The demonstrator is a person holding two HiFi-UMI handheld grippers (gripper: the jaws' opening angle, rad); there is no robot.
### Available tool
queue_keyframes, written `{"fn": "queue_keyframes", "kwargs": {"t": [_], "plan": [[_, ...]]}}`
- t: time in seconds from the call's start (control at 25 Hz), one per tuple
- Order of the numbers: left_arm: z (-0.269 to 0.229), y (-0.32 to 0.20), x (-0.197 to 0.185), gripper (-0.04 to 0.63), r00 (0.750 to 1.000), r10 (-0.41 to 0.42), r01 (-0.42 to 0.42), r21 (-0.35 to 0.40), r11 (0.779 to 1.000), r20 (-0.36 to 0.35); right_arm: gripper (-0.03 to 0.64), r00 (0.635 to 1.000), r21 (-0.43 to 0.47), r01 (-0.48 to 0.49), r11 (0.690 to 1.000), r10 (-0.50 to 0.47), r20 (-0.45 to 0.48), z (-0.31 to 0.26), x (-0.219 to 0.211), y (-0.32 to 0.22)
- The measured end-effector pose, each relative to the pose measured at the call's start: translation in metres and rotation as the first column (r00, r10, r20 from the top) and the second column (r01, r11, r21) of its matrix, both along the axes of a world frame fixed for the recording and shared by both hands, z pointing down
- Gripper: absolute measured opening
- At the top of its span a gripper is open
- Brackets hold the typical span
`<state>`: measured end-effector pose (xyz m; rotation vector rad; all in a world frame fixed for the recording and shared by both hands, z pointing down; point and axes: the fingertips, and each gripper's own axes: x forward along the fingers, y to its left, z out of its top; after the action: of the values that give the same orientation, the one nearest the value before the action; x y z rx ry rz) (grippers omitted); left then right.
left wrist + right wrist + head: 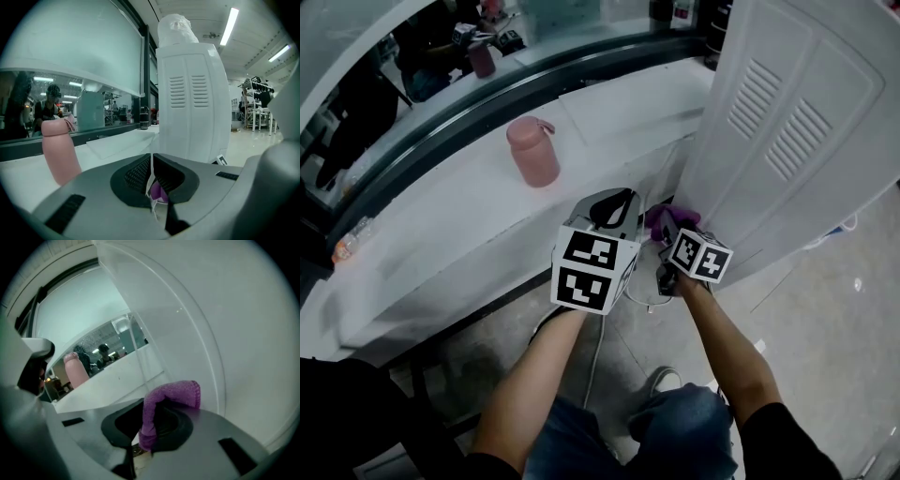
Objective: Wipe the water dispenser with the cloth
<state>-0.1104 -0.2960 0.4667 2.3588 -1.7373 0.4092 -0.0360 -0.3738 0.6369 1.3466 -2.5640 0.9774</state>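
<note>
The white water dispenser (797, 122) stands at the right, its vented rear panel toward me. My right gripper (670, 232) is shut on a purple cloth (667, 221) and holds it against the dispenser's lower left edge. In the right gripper view the cloth (171, 394) folds over the jaws, close to the smooth dispenser wall (225, 333). My left gripper (614, 202) hovers just left of the right one, jaws shut with only a thin slit and nothing held. In the left gripper view the dispenser (192, 103) rises straight ahead, and a bit of purple cloth (158, 193) shows below the left gripper (151, 178).
A pink bottle (532, 152) stands on the white counter (441, 234) left of the dispenser, also seen as the bottle (58, 150) in the left gripper view. A white cable (598, 347) hangs toward the floor. A dark-framed window runs behind the counter.
</note>
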Motion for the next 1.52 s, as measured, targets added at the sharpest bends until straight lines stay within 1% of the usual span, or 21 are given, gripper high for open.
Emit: {"fn": "queue_keyframes", "kwargs": {"t": [0.08,0.16,0.32,0.52,0.72,0.92,1.04,1.16,1.24,1.4,1.52], "plan": [[-0.008,-0.003,0.003,0.038,1.0,0.001,-0.001,0.012,1.0,-0.007,0.046,0.999,0.032,0.017,0.999,-0.018,0.041,-0.031,-0.002,0.005],[-0.02,-0.007,0.007,0.038,1.0,0.01,-0.009,0.031,0.999,-0.016,0.046,0.997,0.087,0.023,0.996,-0.029,0.07,-0.072,0.0,0.007],[-0.043,-0.01,0.015,0.038,0.999,0.032,-0.031,0.055,0.998,-0.019,0.046,0.995,0.213,0.033,0.977,-0.053,0.087,-0.156,0.005,0.009],[-0.077,-0.014,0.018,0.038,0.999,0.046,-0.043,0.092,0.995,-0.026,0.046,0.994,0.366,0.036,0.93,-0.071,0.082,-0.257,0.008,0.016],[-0.117,-0.019,0.027,0.038,0.997,0.068,-0.063,0.138,0.988,-0.03,0.046,0.994,0.467,0.029,0.884,-0.075,0.079,-0.34,0.012,0.023],[-0.149,-0.02,0.039,0.038,0.995,0.094,-0.087,0.177,0.98,-0.031,0.046,0.992,0.538,0.0,0.843,-0.067,0.104,-0.41,0.022,0.031],[-0.168,-0.018,0.049,0.038,0.993,0.115,-0.106,0.21,0.972,-0.034,0.046,0.99,0.585,-0.028,0.81,-0.059,0.128,-0.454,0.03,0.037],[-0.183,-0.014,0.059,0.038,0.99,0.136,-0.125,0.235,0.964,-0.031,0.046,0.988,0.634,-0.062,0.771,-0.041,0.146,-0.5,0.041,0.043],[-0.193,-0.012,0.064,0.038,0.989,0.145,-0.133,0.253,0.958,-0.027,0.046,0.985,0.651,-0.096,0.753,-0.024,0.173,-0.525,0.052,0.044],[-0.208,-0.007,0.072,0.038,0.987,0.16,-0.148,0.276,0.95,-0.02,0.046,0.966,0.652,-0.185,0.735,0.012,0.26,-0.562,0.079,0.043],[-0.215,-0.002,0.077,0.038,0.986,0.167,-0.155,0.289,0.945,-0.017,0.046,0.959,0.639,-0.215,0.738,0.035,0.282,-0.57,0.091,0.039]]}}
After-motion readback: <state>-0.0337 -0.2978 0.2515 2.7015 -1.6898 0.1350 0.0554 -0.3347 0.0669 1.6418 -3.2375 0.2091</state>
